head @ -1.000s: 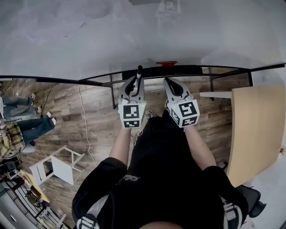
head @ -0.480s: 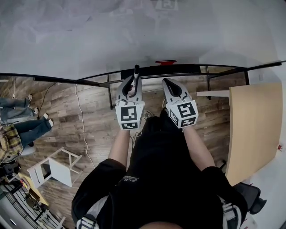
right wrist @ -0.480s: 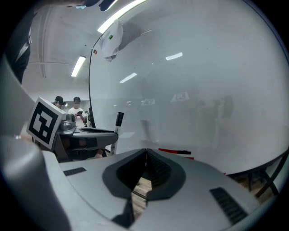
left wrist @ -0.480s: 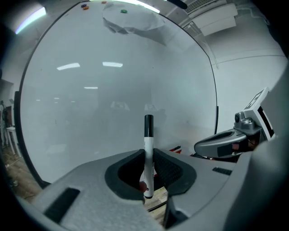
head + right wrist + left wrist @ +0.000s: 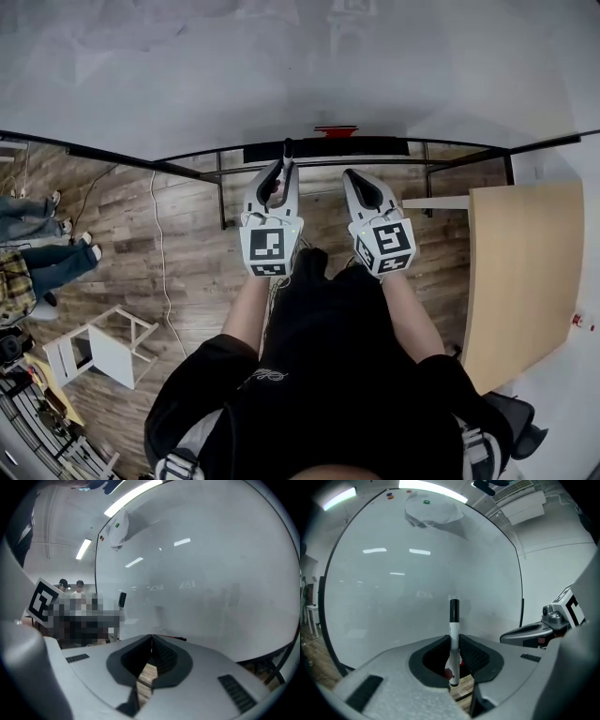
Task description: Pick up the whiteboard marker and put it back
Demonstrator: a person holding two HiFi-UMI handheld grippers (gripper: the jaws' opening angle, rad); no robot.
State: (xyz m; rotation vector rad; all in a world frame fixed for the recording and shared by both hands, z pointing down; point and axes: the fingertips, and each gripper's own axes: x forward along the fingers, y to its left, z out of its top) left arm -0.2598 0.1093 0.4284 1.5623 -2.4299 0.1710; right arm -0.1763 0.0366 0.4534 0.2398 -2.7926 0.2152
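The left gripper [image 5: 281, 174] has its jaws clamped on the white-barrelled, black-capped whiteboard marker [image 5: 454, 620]. They pinch the barrel so the pen stands upright, cap end poking above the jaw tips and the bottom end showing just below them. Held this way, at the centre of the left gripper view, the marker is steady and free at both ends, which should make it easy to lay down or slot in. It touches nothing but the jaws and sits in front of the large glossy white whiteboard [image 5: 417, 569], apart from it.

The right gripper [image 5: 353, 178] rides just beside the left at the centre of the head view. Its jaws are pressed together with nothing between them. It seems to be kept alongside only as a spare hand.

The only holder in sight is the long black tray [image 5: 375, 147] running along the whiteboard's lower edge, at upper centre of the head view. A small red object [image 5: 336, 131] sits at it; what it is I cannot tell. No other pens show there. That tray is probably where the marker belongs, and the marker is not yet on it.
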